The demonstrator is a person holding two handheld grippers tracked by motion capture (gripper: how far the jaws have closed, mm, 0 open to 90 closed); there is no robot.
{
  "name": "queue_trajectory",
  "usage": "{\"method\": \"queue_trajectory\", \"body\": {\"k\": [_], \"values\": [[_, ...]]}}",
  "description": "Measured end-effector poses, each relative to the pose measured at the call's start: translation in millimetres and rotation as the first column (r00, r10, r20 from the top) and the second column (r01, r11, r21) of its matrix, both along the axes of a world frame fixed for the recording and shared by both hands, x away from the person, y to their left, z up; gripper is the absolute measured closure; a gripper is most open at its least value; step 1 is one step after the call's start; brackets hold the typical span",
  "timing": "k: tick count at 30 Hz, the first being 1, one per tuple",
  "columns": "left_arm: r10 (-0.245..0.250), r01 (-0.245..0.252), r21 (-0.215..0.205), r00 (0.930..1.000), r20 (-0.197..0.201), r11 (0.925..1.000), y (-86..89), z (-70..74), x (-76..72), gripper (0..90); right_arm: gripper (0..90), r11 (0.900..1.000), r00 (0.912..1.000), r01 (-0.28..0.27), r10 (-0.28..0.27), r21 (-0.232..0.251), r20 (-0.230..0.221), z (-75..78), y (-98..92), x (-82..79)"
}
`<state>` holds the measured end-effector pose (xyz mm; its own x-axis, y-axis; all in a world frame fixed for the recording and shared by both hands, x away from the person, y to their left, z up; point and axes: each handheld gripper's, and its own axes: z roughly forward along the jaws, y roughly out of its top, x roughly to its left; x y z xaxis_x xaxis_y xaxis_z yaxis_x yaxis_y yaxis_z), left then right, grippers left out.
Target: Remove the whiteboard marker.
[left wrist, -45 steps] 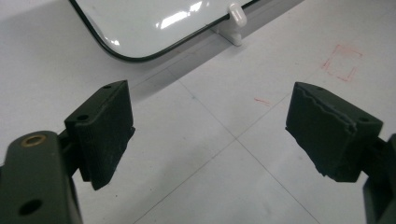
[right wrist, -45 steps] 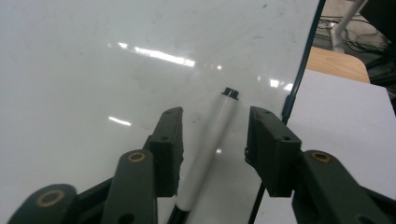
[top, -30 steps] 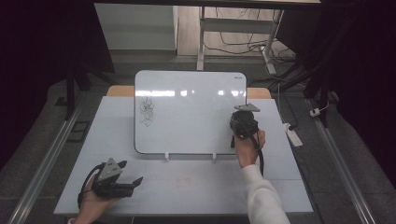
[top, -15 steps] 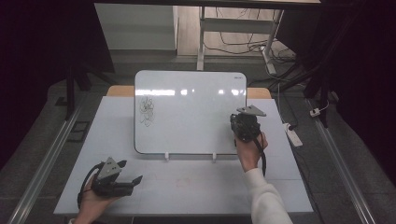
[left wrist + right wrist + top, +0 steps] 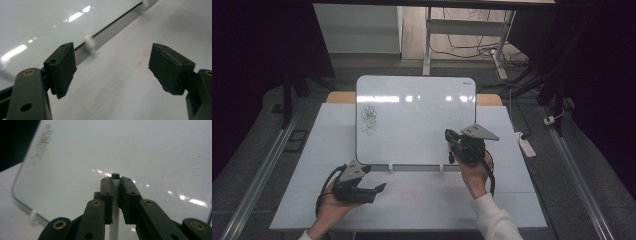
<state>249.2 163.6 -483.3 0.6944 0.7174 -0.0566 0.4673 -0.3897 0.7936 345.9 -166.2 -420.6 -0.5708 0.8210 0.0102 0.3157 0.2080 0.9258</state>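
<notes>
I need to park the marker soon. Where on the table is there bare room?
Bare tabletop between the left gripper and the right hand, below the whiteboard; also a strip left of the board. Crowded only around each hand.

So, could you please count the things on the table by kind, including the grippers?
Whiteboard: 1
Marker, held in the right gripper: 1
Grippers, counting the left gripper: 2
Total: 4
</notes>
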Motion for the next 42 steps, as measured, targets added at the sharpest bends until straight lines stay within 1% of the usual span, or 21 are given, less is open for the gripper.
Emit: {"method": "queue_trajectory", "body": {"k": [2,3,5,6,7,10,12,13,14,16,17,18,19,21,22,23,24,25,31,34,42], "values": [[-0.029,0.029,-0.013,0.9996,0.002,0.9995,-15.5,4.1,7.1,23.6,80.9,0.999,0.9996,-0.030,0.030,0.019,0.000,-0.7,3.3,-6.1],[-0.047,0.047,-0.033,0.9989,-0.003,0.9984,-28.5,6.7,13.5,24.6,80.8,0.998,0.9983,-0.058,0.058,0.033,-0.006,-1.9,7.6,-10.7],[-0.055,0.055,-0.046,0.9984,-0.010,0.9975,-34.5,7.9,16.6,25.4,80.8,0.996,0.9964,-0.084,0.084,0.042,-0.007,-2.1,12.6,-14.8],[-0.068,0.066,-0.062,0.9975,-0.019,0.9959,-40.0,8.8,19.8,25.4,80.8,0.996,0.9964,-0.084,0.084,0.042,-0.007,-2.1,12.6,-14.8],[-0.078,0.076,-0.077,0.9965,-0.028,0.9941,-45.1,9.7,22.7,27.2,80.8,0.993,0.9937,-0.112,0.112,0.043,0.000,-2.3,18.8,-19.4],[-0.109,0.103,-0.119,0.9930,-0.045,0.9876,-58.0,11.8,30.8,29.8,80.8,0.989,0.9902,-0.140,0.140,0.039,0.007,-2.3,25.9,-24.2],[-0.128,0.117,-0.155,0.9898,-0.063,0.9811,-63.4,12.5,36.7,35.3,80.8,0.982,0.9830,-0.183,0.182,0.040,0.022,-1.0,35.7,-31.5],[-0.138,0.123,-0.178,0.9877,-0.074,0.9763,-65.6,12.4,39.7,35.3,80.8,0.982,0.9830,-0.183,0.182,0.040,0.022,-1.0,35.7,-31.5],[-0.148,0.129,-0.197,0.9855,-0.083,0.9719,-67.8,12.5,42.3,39.2,80.8,0.977,0.9777,-0.209,0.208,0.041,0.030,0.1,41.7,-36.5],[-0.165,0.142,-0.216,0.9820,-0.093,0.9660,-72.2,12.7,46.2,40.5,80.8,0.975,0.9758,-0.217,0.216,0.041,0.031,0.3,44.0,-38.3],[-0.174,0.149,-0.222,0.9803,-0.095,0.9636,-74.4,12.6,47.6,43.9,80.8,0.971,0.9713,-0.235,0.234,0.028,0.043,0.6,49.8,-42.5],[-0.182,0.156,-0.227,0.9783,-0.099,0.9612,-75.8,12.2,48.5,43.9,80.8,0.971,0.9713,-0.235,0.234,0.028,0.043,0.6,49.8,-42.5],[-0.196,0.166,-0.235,0.9748,-0.107,0.9577,-77.7,11.3,49.9,47.0,80.8,0.969,0.9685,-0.246,0.245,0.023,0.046,0.6,53.4,-45.0],[-0.210,0.177,-0.237,0.9705,-0.119,0.9551,-80.0,9.3,51.6,48.8,80.8,0.968,0.9669,-0.251,0.250,0.016,0.049,0.6,54.1,-45.4],[-0.222,0.185,-0.247,0.9662,-0.131,0.9511,-80.9,7.8,53.4,53.0,80.8,0.965,0.9639,-0.263,0.262,0.014,0.050,0.3,56.4,-47.1],[-0.222,0.185,-0.247,0.9662,-0.131,0.9511,-80.9,7.8,53.4,55.1,80.7,0.963,0.9622,-0.268,0.267,0.013,0.050,0.2,57.1,-47.4],[-0.236,0.194,-0.263,0.9621,-0.137,0.9451,-81.7,6.8,54.5,57.2,80.8,0.962,0.9611,-0.273,0.272,0.011,0.049,0.2,57.5,-47.6],[-0.241,0.199,-0.265,0.9607,-0.137,0.9435,-82.1,6.5,54.7,59.9,80.7,0.961,0.9602,-0.275,0.274,0.012,0.053,0.1,58.4,-48.0],[-0.250,0.206,-0.267,0.9575,-0.143,0.9414,-83.1,4.5,56.5,67.5,80.8,0.957,0.9557,-0.289,0.288,0.002,0.061,0.5,60.4,-50.1],[-0.251,0.209,-0.265,0.9583,-0.137,0.9413,-84.2,3.9,56.3,73.7,80.8,0.956,0.9540,-0.293,0.293,-0.003,0.066,0.5,62.2,-51.5],[-0.246,0.203,-0.267,0.9589,-0.141,0.9421,-84.5,2.8,56.7,76.2,80.7,0.956,0.9542,-0.292,0.292,-0.006,0.065,0.8,62.5,-51.9]]}}
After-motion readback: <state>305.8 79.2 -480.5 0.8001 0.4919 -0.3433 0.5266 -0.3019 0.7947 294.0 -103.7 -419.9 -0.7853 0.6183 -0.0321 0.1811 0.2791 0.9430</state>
